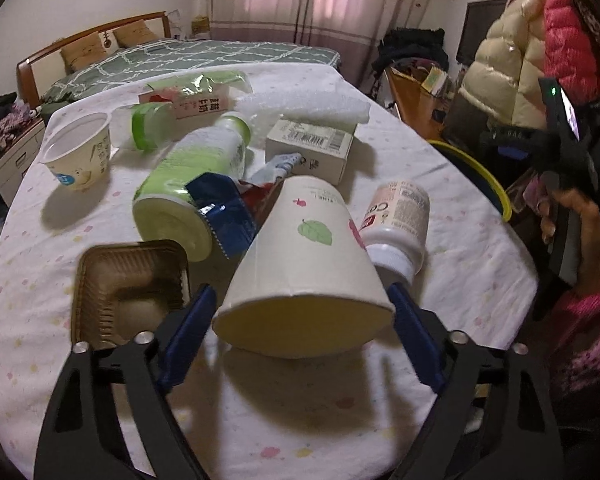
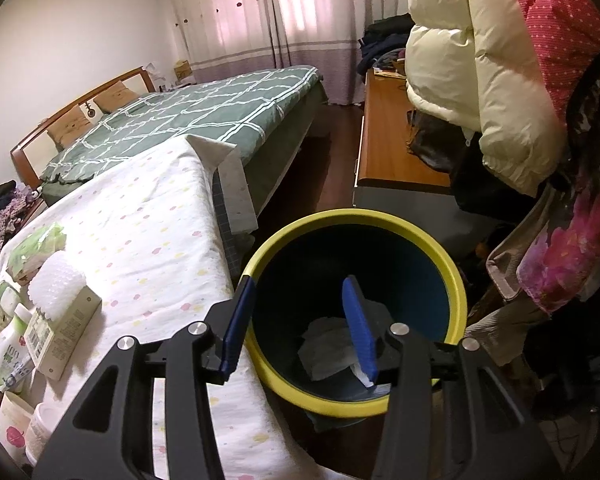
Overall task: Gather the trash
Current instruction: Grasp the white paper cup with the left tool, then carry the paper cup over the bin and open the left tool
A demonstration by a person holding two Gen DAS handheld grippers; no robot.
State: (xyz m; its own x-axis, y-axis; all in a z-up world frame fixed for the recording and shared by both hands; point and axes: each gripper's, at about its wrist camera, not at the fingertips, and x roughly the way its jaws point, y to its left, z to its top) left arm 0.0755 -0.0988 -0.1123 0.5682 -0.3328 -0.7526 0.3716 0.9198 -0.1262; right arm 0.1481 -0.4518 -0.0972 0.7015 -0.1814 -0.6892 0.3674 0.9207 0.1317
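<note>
While crumpled paper (image 2: pixel 328 346) already lies in the bin (image 2: pixel 456 276), the right tool (image 2: pixel 300 330) hangs half-open and empty above it; the left tool (image 1: pixel 302 334) straddles a tipped paper cup (image 1: pixel 306 260), not yet gripping, among much trash on the table (image 1: pixel 460 240).

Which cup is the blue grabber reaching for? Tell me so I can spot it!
On the spotted tablecloth, look nearest the left gripper. The paper cup lies tipped over between its fingers, mouth toward us. Only it has a green leaf.

Carton (image 1: pixel 192 106) near table's far edge: characters, apparently "随切". White pill bottle (image 1: pixel 400 216): "Co…", partial. Green-white bottle (image 2: pixel 8 354): "100".
</note>
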